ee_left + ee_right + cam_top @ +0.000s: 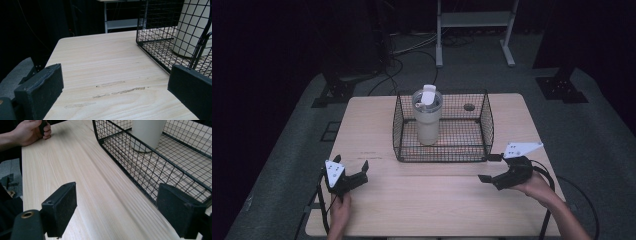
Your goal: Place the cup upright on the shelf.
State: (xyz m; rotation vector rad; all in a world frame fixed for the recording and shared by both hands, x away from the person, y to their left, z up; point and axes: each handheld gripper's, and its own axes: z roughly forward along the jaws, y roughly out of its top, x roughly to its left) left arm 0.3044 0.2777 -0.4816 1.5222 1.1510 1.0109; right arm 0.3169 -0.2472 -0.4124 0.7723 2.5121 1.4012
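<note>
A black wire basket [443, 150] stands on the wooden table [427, 200], toward its far middle. Inside it, at the back left, a pale tumbler [428, 117] with a white lid stands upright. My left gripper [351, 162] rests near the table's front left corner, open, with nothing between its jaws. In the left gripper view that gripper [116, 72] faces the basket's [150, 37] corner and the tumbler [192, 27]. My right gripper [488, 168] hovers just off the basket's front right corner, open and empty. In the right gripper view it [117, 192] looks along the basket's [130, 157] front wall toward the tumbler [147, 132].
A small dark round spot [469, 107] shows on the basket floor at the back right. The person's left hand [30, 131] lies at the far end of the table. Behind the table are a white frame stand [474, 20], floor cables [412, 55] and black stand bases [562, 87].
</note>
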